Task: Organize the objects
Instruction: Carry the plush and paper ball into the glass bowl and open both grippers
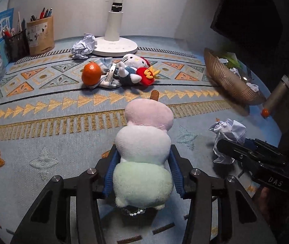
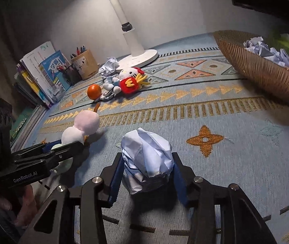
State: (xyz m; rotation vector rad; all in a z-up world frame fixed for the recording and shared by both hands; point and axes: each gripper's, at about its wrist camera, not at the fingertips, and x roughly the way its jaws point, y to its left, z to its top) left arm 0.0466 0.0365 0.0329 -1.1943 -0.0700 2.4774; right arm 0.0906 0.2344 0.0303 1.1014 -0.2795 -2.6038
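My left gripper [image 1: 143, 158] is shut on a pink, white and green dumpling-skewer plush [image 1: 146, 142], held low over the patterned cloth; it shows at the left of the right wrist view [image 2: 81, 128]. My right gripper [image 2: 147, 168] is shut on a crumpled paper ball [image 2: 147, 158], which also shows in the left wrist view [image 1: 227, 136]. A brown wicker basket [image 2: 256, 69] with several paper balls stands at the far right.
An orange [image 1: 91, 74], a Hello Kitty plush [image 1: 131, 69] with a red fries plush [image 1: 147, 75], a cloth and another paper ball [image 1: 83, 45] lie by the white lamp base [image 1: 115, 45]. Pen holders [image 1: 40, 34] and books [image 2: 40, 75] stand at the back left.
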